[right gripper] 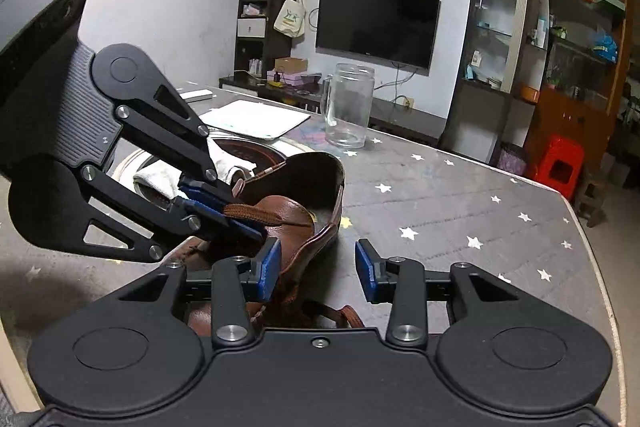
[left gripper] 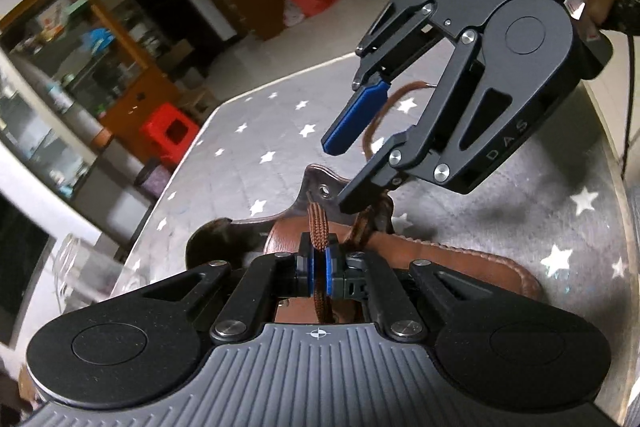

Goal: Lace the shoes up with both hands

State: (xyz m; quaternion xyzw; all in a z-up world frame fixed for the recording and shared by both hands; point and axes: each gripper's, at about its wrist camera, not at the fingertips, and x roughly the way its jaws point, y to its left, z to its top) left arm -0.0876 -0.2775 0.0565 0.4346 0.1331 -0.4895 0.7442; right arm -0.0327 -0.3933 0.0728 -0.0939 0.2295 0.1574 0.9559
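A brown leather shoe [left gripper: 448, 259] [right gripper: 298, 205] lies on the grey star-patterned table cover [right gripper: 440, 211]. My left gripper [left gripper: 319, 269] is shut on a brown lace [left gripper: 317, 227] that rises from an eyelet near the shoe's tongue. The right wrist view shows the same left gripper [right gripper: 256, 227] pinching that lace [right gripper: 260, 214] over the shoe's opening. My right gripper [right gripper: 318, 267] stands open beside the shoe's collar, with nothing pressed between its blue pads [right gripper: 267, 267]. From the left wrist view, the right gripper [left gripper: 339, 175] hovers above the shoe, and another stretch of lace [left gripper: 378, 115] runs loosely past its fingers.
A clear glass mug [right gripper: 348, 107] and a white sheet of paper [right gripper: 256, 119] sit at the table's far side. A round dish holding a cloth [right gripper: 236, 157] lies behind the shoe. The table's edge [right gripper: 576, 223] curves along the right, with a red stool [right gripper: 558, 163] beyond.
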